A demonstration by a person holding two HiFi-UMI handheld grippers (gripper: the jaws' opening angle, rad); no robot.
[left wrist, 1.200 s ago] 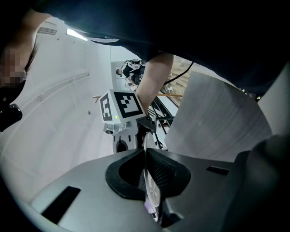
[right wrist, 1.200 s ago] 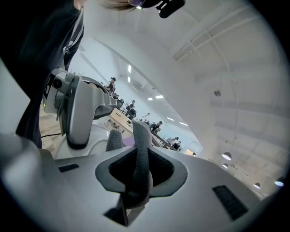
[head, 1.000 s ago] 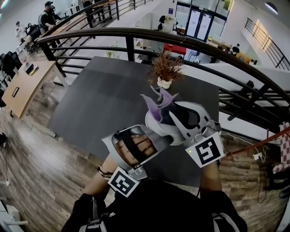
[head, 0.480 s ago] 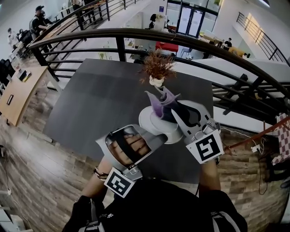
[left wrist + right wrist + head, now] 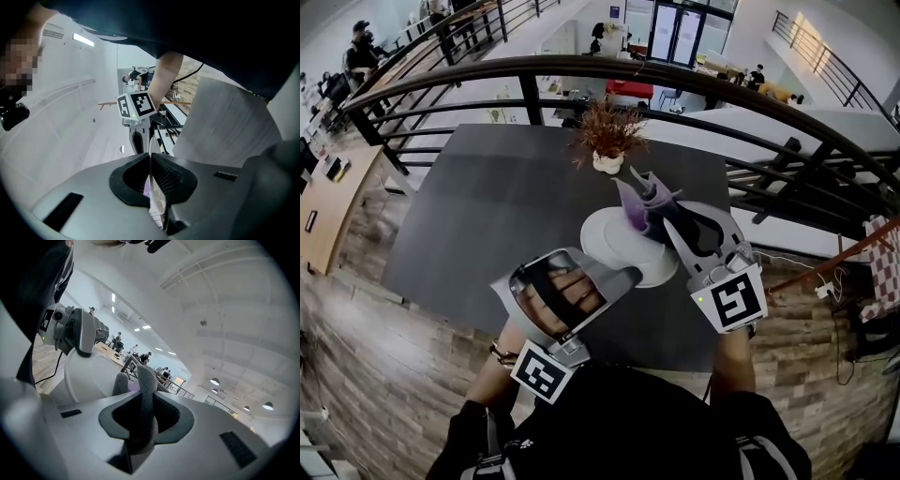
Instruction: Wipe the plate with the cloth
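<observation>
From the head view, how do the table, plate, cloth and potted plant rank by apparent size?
1. table
2. plate
3. cloth and potted plant: about alike, and the plant is farther away, so unranked.

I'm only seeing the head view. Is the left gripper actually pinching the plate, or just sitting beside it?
Observer: Pinching it. In the left gripper view, the left gripper has its jaws shut on the rim of the plate, which shows edge-on between the pads.
Operator: Okay, and is the cloth gripped properly on the other side?
Observer: Yes. In the right gripper view, the right gripper has its jaws clamped on the cloth, which stands up past the jaw tips in front of the plate's white face.
</observation>
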